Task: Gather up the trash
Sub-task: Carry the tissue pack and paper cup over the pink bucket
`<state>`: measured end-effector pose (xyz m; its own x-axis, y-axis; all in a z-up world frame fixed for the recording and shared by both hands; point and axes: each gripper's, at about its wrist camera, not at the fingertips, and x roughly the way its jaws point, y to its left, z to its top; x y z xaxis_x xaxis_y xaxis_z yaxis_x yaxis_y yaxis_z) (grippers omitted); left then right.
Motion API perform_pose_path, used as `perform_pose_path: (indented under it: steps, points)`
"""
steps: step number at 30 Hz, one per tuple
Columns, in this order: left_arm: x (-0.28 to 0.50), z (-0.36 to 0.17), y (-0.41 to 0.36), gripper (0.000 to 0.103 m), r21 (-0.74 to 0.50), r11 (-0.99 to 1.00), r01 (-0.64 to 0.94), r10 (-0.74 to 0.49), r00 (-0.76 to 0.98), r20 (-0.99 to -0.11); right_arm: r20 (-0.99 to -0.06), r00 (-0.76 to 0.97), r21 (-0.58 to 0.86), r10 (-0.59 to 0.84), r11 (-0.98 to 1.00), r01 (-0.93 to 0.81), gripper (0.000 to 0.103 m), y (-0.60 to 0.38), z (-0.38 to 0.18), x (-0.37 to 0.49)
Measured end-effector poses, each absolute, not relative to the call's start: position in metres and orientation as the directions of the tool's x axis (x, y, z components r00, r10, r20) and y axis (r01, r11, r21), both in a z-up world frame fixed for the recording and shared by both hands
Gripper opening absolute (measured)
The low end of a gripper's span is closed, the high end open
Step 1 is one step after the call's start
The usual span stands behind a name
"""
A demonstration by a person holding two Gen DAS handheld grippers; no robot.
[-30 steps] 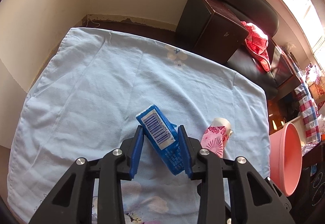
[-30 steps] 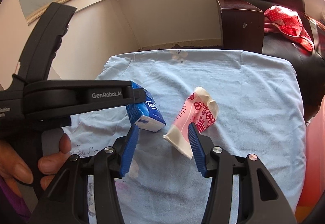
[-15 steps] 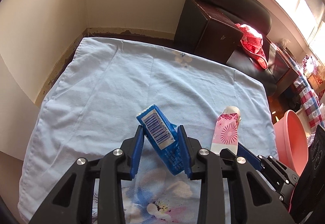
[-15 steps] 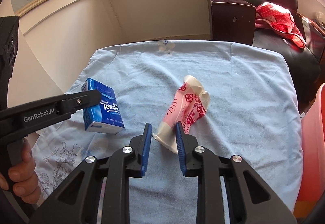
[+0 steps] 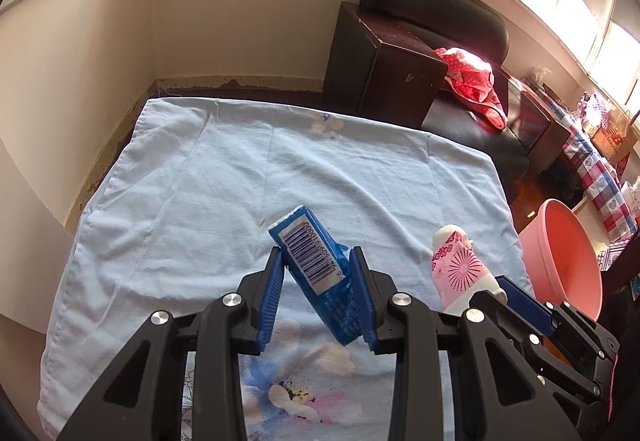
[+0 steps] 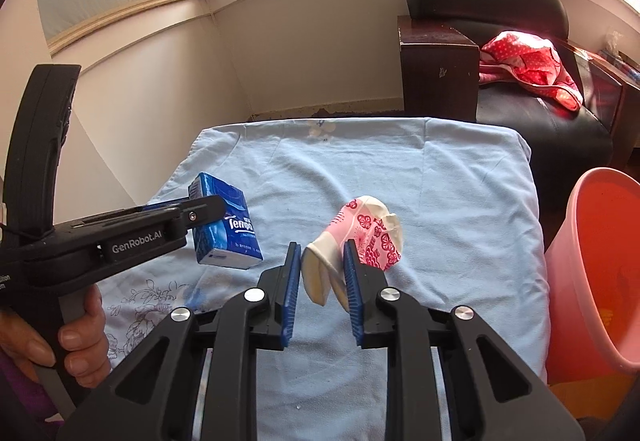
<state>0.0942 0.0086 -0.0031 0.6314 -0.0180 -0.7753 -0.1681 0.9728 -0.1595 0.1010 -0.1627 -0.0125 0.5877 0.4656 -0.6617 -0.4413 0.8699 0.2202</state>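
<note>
Trash here means two small items, both already lifted off the table (image 6: pixel 460 201), which is draped in a pale blue cloth. To the right, beside the table's edge, stands the pink bucket (image 6: pixel 600 261), the likely drop point and the largest thing near the work. The blue tissue pack (image 5: pixel 316 273) sits clamped between the pads of the left hand-held gripper (image 5: pixel 318 295), tilted, with its barcode end sticking up and forward. The pink patterned paper cup (image 6: pixel 360 237), crushed flat at its open end, is pinched by the right hand-held gripper (image 6: pixel 320 273) near its rim, its closed end jutting ahead.

Judged from this, the cup is the weaker hold: only a squashed edge sits between the pads, so a quick swing toward the bucket could let it slip or pivot out. The pack's slick wrapper and skewed angle could also let it slide. Both tools are close together, so crossing paths risks a knock.
</note>
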Motion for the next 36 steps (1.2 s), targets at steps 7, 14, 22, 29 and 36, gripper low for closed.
perform_pose_path:
  steps: [7,14,22,29,36]
  points:
    - [0.092,0.006,-0.008,0.033,-0.156,0.979,-0.13,-0.035,0.649,-0.76,-0.616,0.639,0.211,0.46,0.879,-0.429,0.022,-0.18,0.005,0.09]
    - [0.097,0.015,-0.034,0.033,-0.152,0.985,-0.076,-0.064,0.663,-0.746,-0.589,0.685,0.225,0.43,0.901,-0.371,0.022,-0.21,0.014,0.085]
    - [0.105,0.025,-0.073,0.033,-0.147,0.989,-0.006,-0.104,0.675,-0.731,-0.564,0.74,0.242,0.366,0.93,-0.276,0.022,-0.254,0.02,0.082]
    - [0.116,0.032,-0.113,0.033,-0.144,0.987,0.065,-0.15,0.676,-0.721,-0.554,0.78,0.242,0.293,0.952,-0.185,0.022,-0.295,0.022,0.079]
    - [0.127,0.036,-0.159,0.033,-0.137,0.979,0.149,-0.202,0.666,-0.718,-0.555,0.804,0.251,0.214,0.964,-0.084,0.022,-0.336,0.018,0.082]
